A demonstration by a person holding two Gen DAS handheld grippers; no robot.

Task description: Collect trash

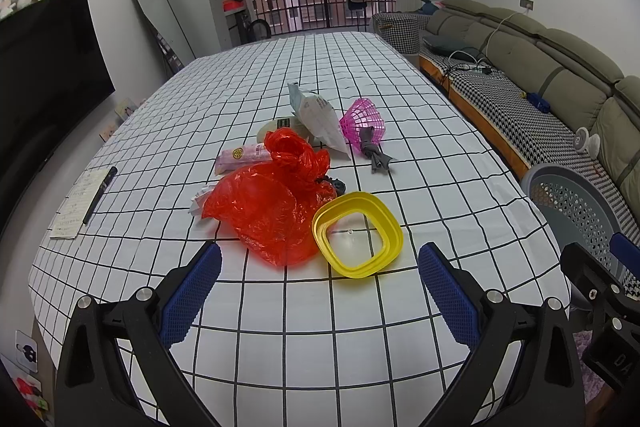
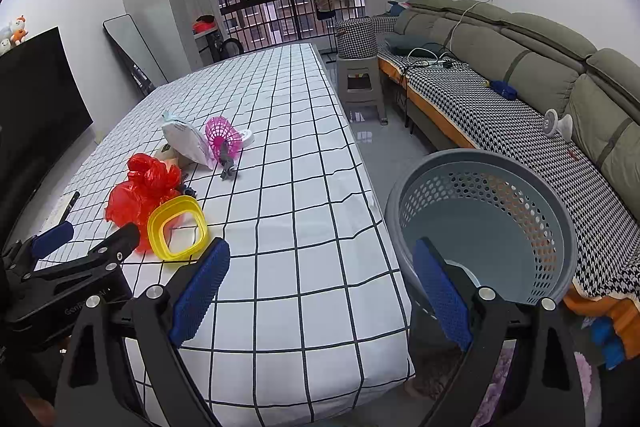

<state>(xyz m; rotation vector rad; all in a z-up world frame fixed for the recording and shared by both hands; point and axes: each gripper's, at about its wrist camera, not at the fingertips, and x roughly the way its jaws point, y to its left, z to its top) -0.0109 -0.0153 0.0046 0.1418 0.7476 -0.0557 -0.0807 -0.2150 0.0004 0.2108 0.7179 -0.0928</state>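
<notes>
A pile of trash lies on the checked tablecloth [image 1: 360, 75]: a crumpled red plastic bag [image 1: 268, 203], a yellow square plastic ring [image 1: 358, 239], a pink wrapper [image 1: 244, 155], a white pouch [image 1: 320, 117], a pink mesh cup [image 1: 362, 119] and a grey scrap [image 1: 376, 151]. My left gripper [image 1: 320, 267] is open and empty, just in front of the red bag and yellow ring. My right gripper [image 2: 320, 267] is open and empty at the table's right edge, next to a grey perforated basket [image 2: 480, 223] on the floor. The red bag [image 2: 140, 195] and yellow ring [image 2: 178, 227] show at its left.
A notepad with a black pen [image 1: 86, 199] lies at the table's left edge. A sofa [image 2: 520, 75] runs along the right wall, with a grey stool [image 2: 360, 83] at the table's far right. A television [image 1: 40, 87] stands at left.
</notes>
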